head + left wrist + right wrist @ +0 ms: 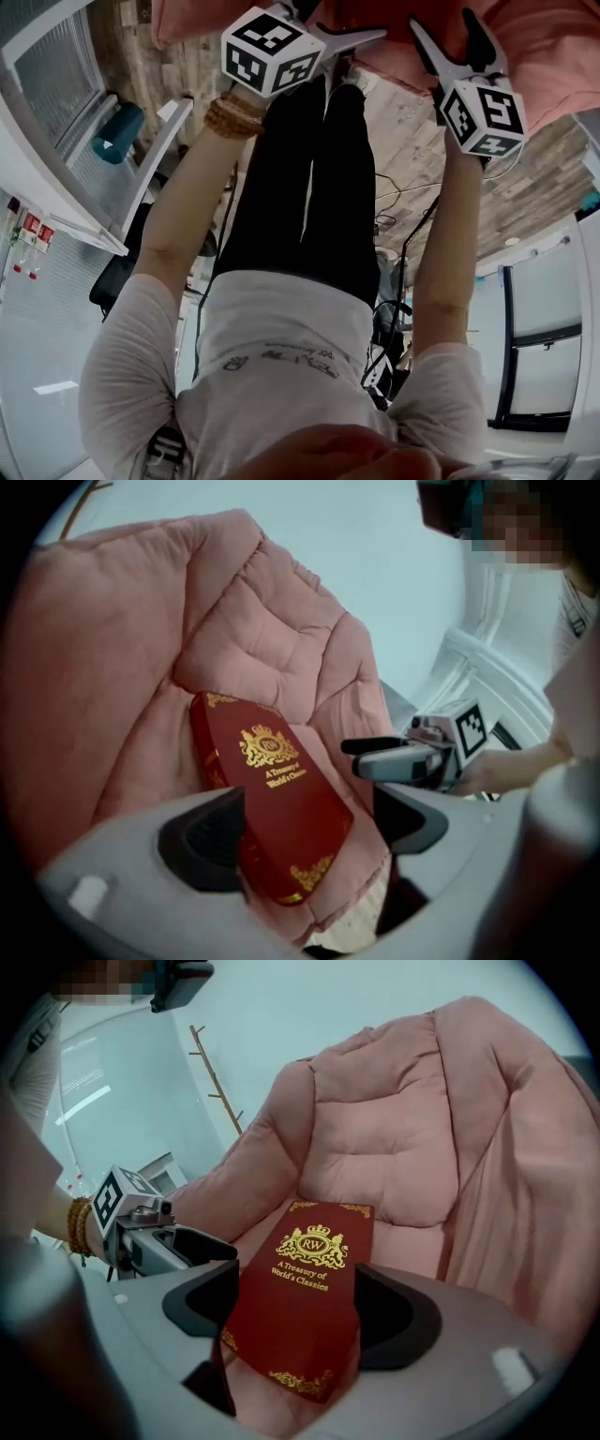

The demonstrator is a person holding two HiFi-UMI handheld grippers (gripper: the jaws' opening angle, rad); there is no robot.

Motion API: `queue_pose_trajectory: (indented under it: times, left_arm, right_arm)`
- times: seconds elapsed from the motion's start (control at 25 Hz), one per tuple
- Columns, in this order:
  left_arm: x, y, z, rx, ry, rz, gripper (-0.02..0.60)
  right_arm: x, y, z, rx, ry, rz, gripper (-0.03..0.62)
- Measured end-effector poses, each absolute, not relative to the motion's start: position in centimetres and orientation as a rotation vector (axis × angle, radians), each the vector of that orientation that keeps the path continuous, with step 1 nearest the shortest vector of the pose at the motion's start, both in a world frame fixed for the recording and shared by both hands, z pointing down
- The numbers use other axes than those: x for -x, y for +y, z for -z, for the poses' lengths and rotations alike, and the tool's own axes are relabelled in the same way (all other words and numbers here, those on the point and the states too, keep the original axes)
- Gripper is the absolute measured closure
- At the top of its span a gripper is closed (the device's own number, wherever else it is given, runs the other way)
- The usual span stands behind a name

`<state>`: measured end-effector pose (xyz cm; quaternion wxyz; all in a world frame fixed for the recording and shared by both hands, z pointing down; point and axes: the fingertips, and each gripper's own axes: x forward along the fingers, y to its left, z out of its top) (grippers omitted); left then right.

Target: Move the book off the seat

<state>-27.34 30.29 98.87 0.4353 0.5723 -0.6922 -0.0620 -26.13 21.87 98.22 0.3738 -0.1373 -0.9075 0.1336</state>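
A dark red hardback book (272,789) with a gold crest lies flat on the pink padded seat (272,630), its near end toward me. My left gripper (305,832) is open, its two dark pads standing either side of the book's near corner without pressing on it. The right gripper (300,1312) is open too and straddles the near end of the book (309,1269). Each gripper shows in the other's view: the right gripper (370,758) and the left gripper (187,1241). In the head view both grippers (342,36) (448,33) reach to the seat (553,56); the book is hidden there.
The seat's quilted back (394,1119) rises behind the book and its padded sides close it in. A wooden coat rack (211,1063) stands by the pale wall. Below me are the person's legs (309,187), a wood floor (422,141) with cables, and a teal object (117,131).
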Motion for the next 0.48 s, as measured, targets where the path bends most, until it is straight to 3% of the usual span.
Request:
queue_pose_trajectory:
  times: [0.48]
  left_arm:
    - [27.9,29.6,-105.3,-1.354,-1.713,0.172,0.123]
  right_arm:
    - [25.7,20.7,-106.5,0.311,-2.216,-0.343,0.174]
